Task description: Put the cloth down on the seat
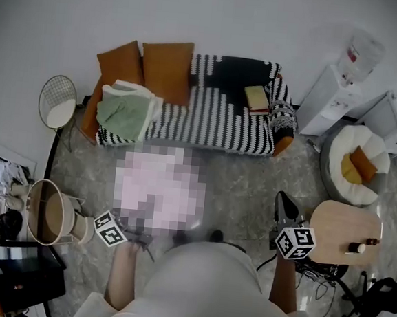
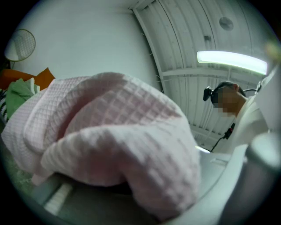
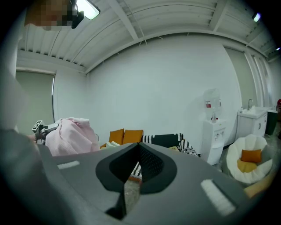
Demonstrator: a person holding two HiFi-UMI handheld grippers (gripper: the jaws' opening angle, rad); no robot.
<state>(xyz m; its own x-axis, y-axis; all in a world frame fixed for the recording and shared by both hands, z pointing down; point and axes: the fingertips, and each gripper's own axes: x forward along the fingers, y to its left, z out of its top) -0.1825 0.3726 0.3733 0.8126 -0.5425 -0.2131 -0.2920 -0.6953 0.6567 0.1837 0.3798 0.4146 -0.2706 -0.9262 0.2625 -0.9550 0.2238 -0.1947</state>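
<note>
Cloth held facing the seat
My left tongs grip it raised for laying down; right tongs are clenched, empty.

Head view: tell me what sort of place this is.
Probably a lounge or living-room corner, perhaps a staged one: a sofa under a black-and-white striped throw with orange cushions, a round cushioned chair beside a small round side table, and a water dispenser by the wall.
</note>
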